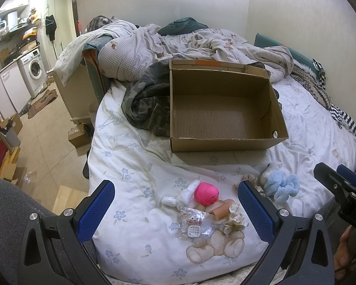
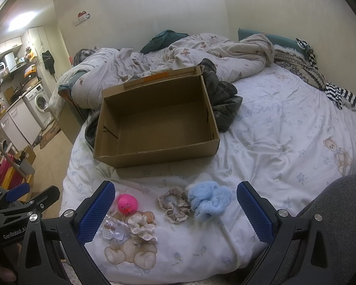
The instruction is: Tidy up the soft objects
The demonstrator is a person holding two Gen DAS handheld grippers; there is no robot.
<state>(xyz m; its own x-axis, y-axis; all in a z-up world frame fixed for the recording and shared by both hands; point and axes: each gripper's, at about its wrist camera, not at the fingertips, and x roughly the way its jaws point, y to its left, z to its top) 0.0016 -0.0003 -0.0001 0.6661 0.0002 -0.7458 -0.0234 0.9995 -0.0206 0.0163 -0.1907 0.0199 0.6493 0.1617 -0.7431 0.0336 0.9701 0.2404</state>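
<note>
An open cardboard box (image 1: 222,109) (image 2: 154,121) lies empty on the bed. In front of it lie a pink rubber duck (image 1: 206,193) (image 2: 127,203), a fluffy light-blue soft item (image 1: 281,185) (image 2: 208,200), a beige lace scrunchie (image 2: 175,204), a cream scrunchie (image 1: 236,217) (image 2: 141,225), a clear packet with a small toy (image 1: 194,224) (image 2: 111,229) and a small white piece (image 1: 187,194). My left gripper (image 1: 175,211) is open above the duck and packet. My right gripper (image 2: 175,211) is open above the scrunchies and blue item. Both are empty.
The bed sheet (image 2: 273,142) is white with flowers and bears. A rumpled duvet (image 1: 178,45) and dark clothes (image 1: 144,104) lie behind the box. Striped clothes (image 2: 339,95) lie at the right. The floor (image 1: 47,128) and a washing machine (image 1: 34,68) are at the left.
</note>
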